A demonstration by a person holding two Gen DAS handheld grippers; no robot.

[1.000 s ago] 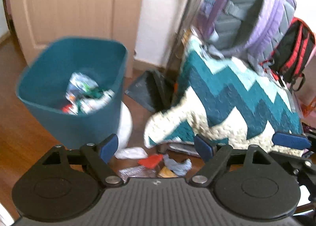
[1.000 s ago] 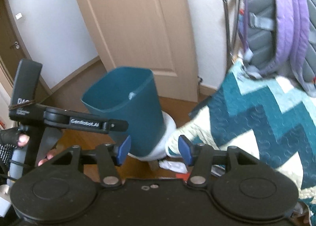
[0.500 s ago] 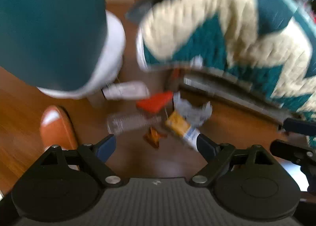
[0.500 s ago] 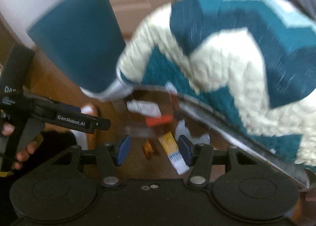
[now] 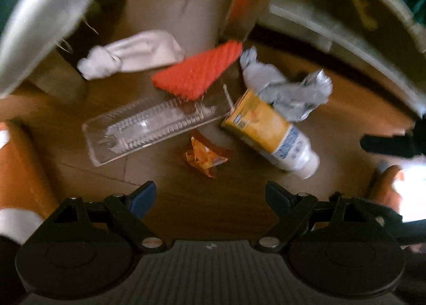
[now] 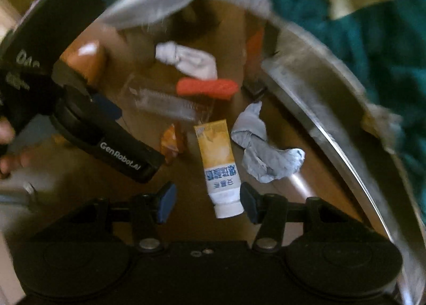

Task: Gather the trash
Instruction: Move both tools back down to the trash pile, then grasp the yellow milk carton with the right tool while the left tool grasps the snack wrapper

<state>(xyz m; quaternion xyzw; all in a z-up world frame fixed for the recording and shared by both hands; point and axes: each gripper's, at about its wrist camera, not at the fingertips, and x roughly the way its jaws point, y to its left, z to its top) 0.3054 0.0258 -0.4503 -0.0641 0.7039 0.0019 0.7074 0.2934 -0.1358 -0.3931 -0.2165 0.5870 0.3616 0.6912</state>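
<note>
Trash lies on the wooden floor: a clear plastic tray [image 5: 157,126], a red ridged piece [image 5: 198,74], a white wad [image 5: 130,54], a grey crumpled wrapper [image 5: 287,92], a yellow tube [image 5: 269,134] and a small orange wrapper [image 5: 203,155]. My left gripper [image 5: 210,198] is open and empty just above the floor, near the orange wrapper. My right gripper [image 6: 206,202] is open, with the yellow tube's [image 6: 218,161] white cap between its fingers. The left gripper's body [image 6: 87,118] shows at the left of the right wrist view.
The teal bin's pale base [image 5: 45,12] stands at the upper left. A metal rail [image 6: 332,131] and the teal-and-cream quilt [image 6: 359,25] lie to the right. An orange-brown shoe [image 5: 24,166] is at the left edge.
Both grippers have dropped from bin height toward the floor and closed in on the trash pile. The bin has left the middle of both views.
</note>
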